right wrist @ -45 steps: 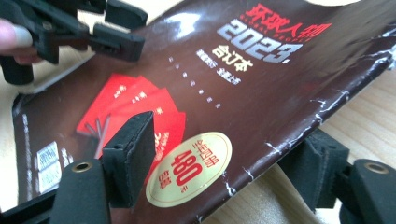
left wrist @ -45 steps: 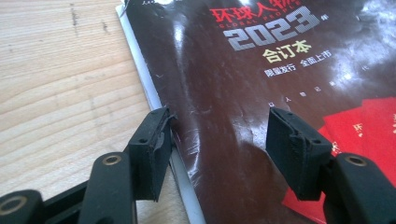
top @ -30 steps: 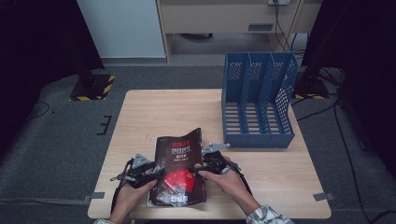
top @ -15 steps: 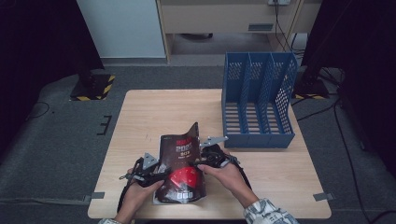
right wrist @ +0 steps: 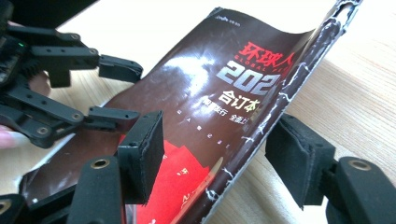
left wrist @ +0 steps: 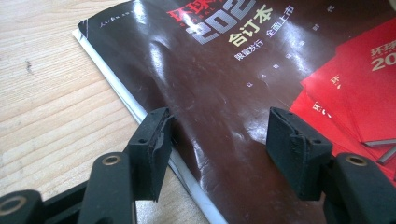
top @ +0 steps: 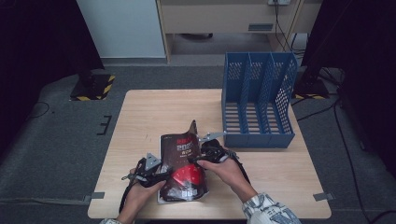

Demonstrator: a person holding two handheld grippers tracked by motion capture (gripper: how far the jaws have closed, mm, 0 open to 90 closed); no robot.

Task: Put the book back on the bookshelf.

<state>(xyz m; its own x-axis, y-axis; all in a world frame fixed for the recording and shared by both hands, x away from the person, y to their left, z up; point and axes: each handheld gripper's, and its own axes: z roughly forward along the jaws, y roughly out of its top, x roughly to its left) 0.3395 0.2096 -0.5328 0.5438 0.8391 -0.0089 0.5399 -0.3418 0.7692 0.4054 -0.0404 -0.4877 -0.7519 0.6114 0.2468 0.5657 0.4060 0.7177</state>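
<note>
1. The left gripper (top: 161, 173) is reaching in from the near edge, its jaws standing apart astride the magazine's (top: 183, 168) left edge, pads off the cover.
2. The right gripper (top: 201, 156) is straddling the lifted, cracked spine, jaws having just widened, not pressing.
3. The magazine is lying on the tabletop (top: 154, 112), its lower part cut off behind the hands.
4. The blue file rack (top: 258, 105) is standing beyond.

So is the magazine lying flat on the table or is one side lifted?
One side is lifted. The magazine's cracked spine edge stands off the table between the right gripper's jaws; its other edge lies on the wood.
</note>
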